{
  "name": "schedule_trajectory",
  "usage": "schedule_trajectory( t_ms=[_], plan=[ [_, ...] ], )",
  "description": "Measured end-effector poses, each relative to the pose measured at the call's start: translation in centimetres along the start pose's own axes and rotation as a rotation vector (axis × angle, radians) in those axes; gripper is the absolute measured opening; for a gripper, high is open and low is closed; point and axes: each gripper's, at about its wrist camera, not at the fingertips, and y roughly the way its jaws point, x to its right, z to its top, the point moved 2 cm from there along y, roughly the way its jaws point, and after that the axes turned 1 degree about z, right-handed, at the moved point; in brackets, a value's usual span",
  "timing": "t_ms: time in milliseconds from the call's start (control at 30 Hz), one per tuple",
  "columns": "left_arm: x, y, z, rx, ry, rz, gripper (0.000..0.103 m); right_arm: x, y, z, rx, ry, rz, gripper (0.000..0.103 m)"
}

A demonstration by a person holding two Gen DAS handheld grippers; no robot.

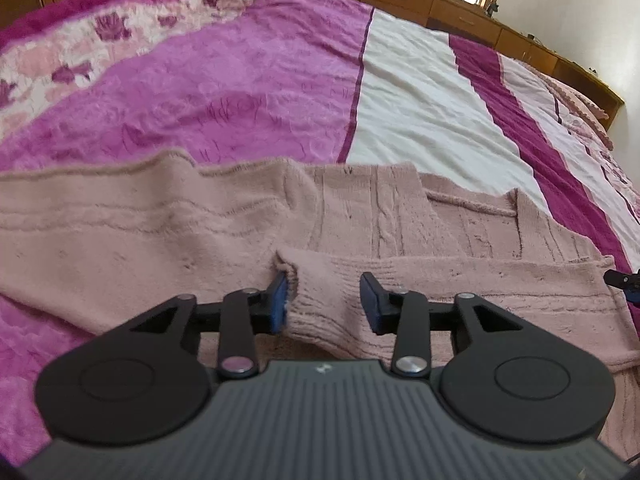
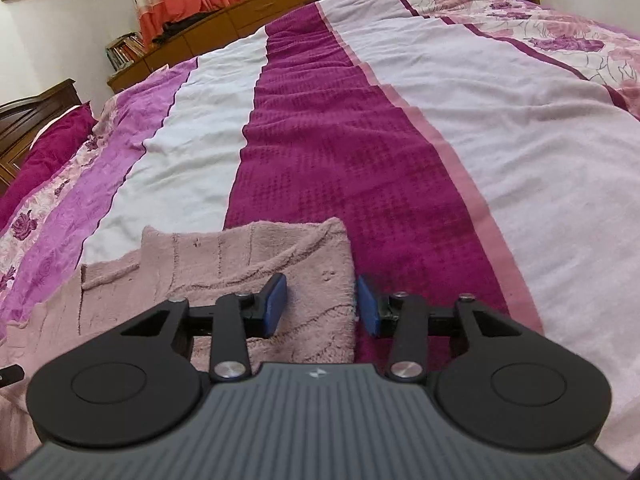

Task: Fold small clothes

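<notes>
Pale pink cable-knit sweater lies flat on the magenta, white and floral striped bedspread, filling the lower half of the left wrist frame. Its long axis runs left to right across that frame.

Left gripper: fingers spread, not clamped. The ribbed pink sleeve cuff lies in the gap between the two blue pads. Left pad is touching or just beside the cuff edge; right pad stands apart from the knit. The cuff points up-left in the frame, the sleeve runs off to the right edge. Judgement: closing here would catch the cuff, so the left hand is the one set up for the sleeve fold.

Right gripper: also spread, gripping nothing. It straddles the sweater's side edge at lower centre of the right wrist frame. Left pad sits over pink knit, right pad over the dark magenta stripe. Cloth lies left of and below the fingers.

Hard to tell:
- whether either lower pad is under the fabric or only resting on it
- sweater's near edge, hidden behind both gripper bodies
- far left end of the knit, cut off at the left wrist frame edge
- a dark object at the right edge of the left wrist frame; probably the other gripper, too cropped to confirm
</notes>
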Motion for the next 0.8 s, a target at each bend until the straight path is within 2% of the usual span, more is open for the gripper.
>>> schedule_trajectory(
  t_ms=[33, 67, 133, 167, 300, 333, 400, 533, 633, 700, 800],
  plan=[
    [0.0, 0.5, -0.1, -0.008, -0.011, -0.007, 0.042, 0.0, 0.0, -0.1, 0.004, -0.006, -0.004, 0.026],
    [-0.1, 0.8, -0.2, -0.007, -0.019, -0.012, 0.04, 0.1, 0.0, -0.1, 0.008, -0.011, -0.009, 0.023],
    [0.1, 1.2, -0.1, 0.011, -0.013, -0.03, 0.018, 0.3, -0.1, -0.2, 0.025, -0.018, -0.015, 0.011],
    [0.3, 1.1, 0.1, 0.02, -0.001, -0.051, 0.015, 0.4, -0.1, -0.2, 0.035, -0.02, -0.016, 0.011],
    [2.0, -2.1, 0.8, 0.232, 0.078, -0.112, 0.015, 0.6, -0.8, -0.5, 0.099, -0.037, -0.04, 0.009],
    [2.3, -2.6, 1.0, 0.265, 0.094, -0.105, 0.015, 0.7, -0.9, -0.6, 0.113, -0.037, -0.052, 0.008],
    [2.2, -2.3, 1.1, 0.265, 0.097, -0.086, 0.015, 1.0, -0.9, -0.6, 0.137, -0.032, -0.088, 0.007],
    [0.9, 0.1, 0.2, 0.171, 0.107, -0.02, 0.02, 1.8, -0.8, -0.5, 0.121, -0.012, -0.068, 0.007],
    [-0.5, 1.0, -0.7, 0.121, 0.11, 0.057, 0.032, 1.8, -1.2, -0.5, 0.1, -0.027, -0.055, 0.008],
    [-1.4, 0.9, -0.9, 0.125, 0.106, 0.086, 0.046, 1.6, -1.5, -0.5, 0.089, -0.031, -0.05, 0.008],
    [-2.4, 0.0, -0.7, 0.125, 0.109, 0.117, 0.049, 1.3, -2.4, -0.4, 0.071, -0.046, -0.044, 0.008]
  ],
)
